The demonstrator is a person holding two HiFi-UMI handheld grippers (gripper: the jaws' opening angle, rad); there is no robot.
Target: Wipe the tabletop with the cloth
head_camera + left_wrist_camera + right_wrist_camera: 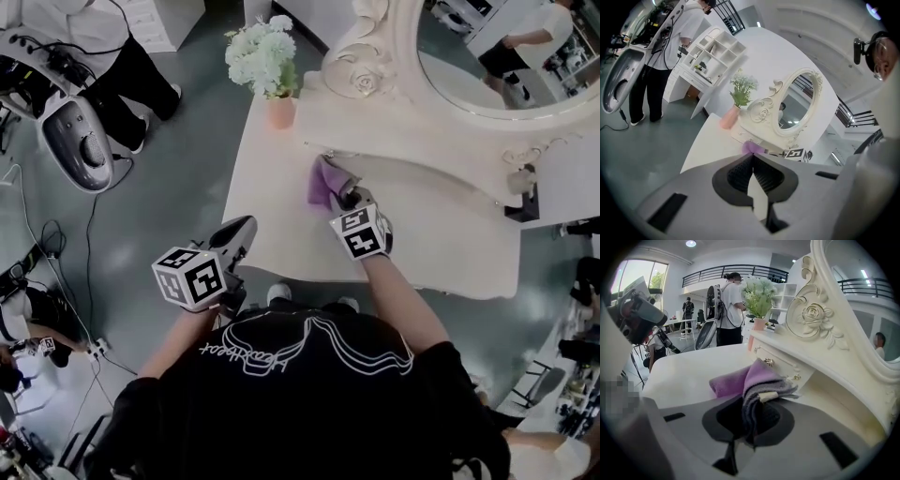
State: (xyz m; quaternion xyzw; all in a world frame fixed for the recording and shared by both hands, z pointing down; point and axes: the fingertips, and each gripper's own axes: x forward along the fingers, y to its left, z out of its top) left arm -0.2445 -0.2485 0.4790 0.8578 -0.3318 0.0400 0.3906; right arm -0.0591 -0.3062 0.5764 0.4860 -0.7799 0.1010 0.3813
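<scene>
The right tongs (751, 420) are clamped on one end of the bunched purple cloth (749, 377). The cloth lies on the white counter (272, 239), just beside the mirror stand's base (403, 127), with its long axis running away from the person and its free end pointing forward-left. The left tongs (752, 161) hover at the counter's near-left edge, closed and empty.

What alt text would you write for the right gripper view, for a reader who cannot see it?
The right hand-held gripper is shut on a bunched purple cloth over the white tabletop, beside an ornate cream mirror frame. A pink vase of pale flowers stands at the table's far end.
</scene>
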